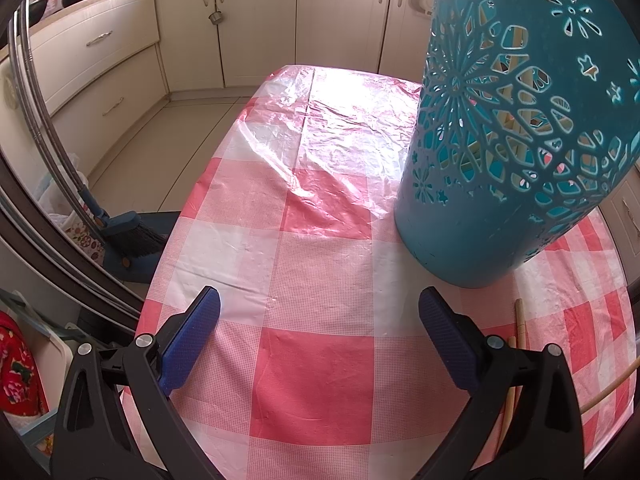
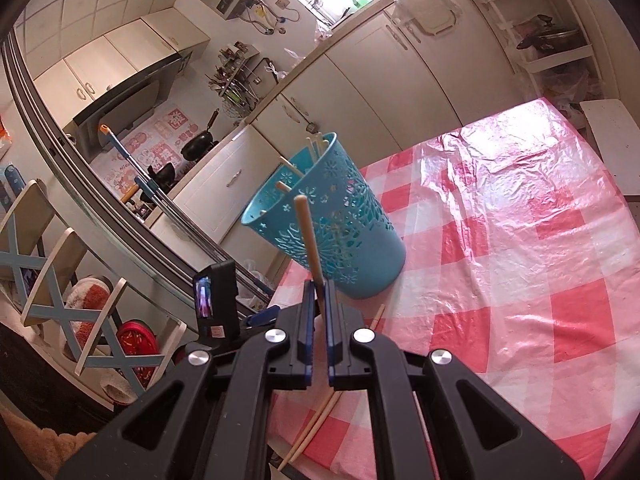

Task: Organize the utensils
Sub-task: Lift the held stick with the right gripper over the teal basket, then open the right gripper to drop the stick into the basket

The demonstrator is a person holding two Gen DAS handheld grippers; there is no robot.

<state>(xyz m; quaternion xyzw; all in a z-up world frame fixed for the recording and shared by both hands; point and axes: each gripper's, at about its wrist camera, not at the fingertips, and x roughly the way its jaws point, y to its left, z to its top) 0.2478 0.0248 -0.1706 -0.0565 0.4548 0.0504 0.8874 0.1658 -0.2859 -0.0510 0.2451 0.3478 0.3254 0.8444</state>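
Right claw (image 2: 319, 286) is pressed together on a single pale wooden chopstick (image 2: 309, 236), pinching it near its lower end so that the stick rises steeply in front of the teal plastic utensil holder with cut-out flower patterns (image 2: 340, 236). That holder stands on the red-and-white checked plastic cloth covering the worktop (image 2: 520, 240), close to the worktop's left edge as the right wrist view shows it, and it already contains several chopsticks (image 2: 316, 146) leaning against its rim. More loose wooden chopsticks (image 2: 316, 432) lie on the cloth near the worktop's near edge, beneath and just beside the right claw.

Left claw (image 1: 320, 336) is spread wide, its blue-padded fingers (image 1: 192, 340) well apart with nothing between them, hovering over the checked cloth. In the left wrist view the teal holder (image 1: 480, 220) stands just ahead and to the right of it, and the ends of a few loose chopsticks (image 1: 520, 324) lie on the cloth beside the right-hand finger. Cream kitchen cabinets (image 1: 256, 24) run beyond the worktop's far edge.
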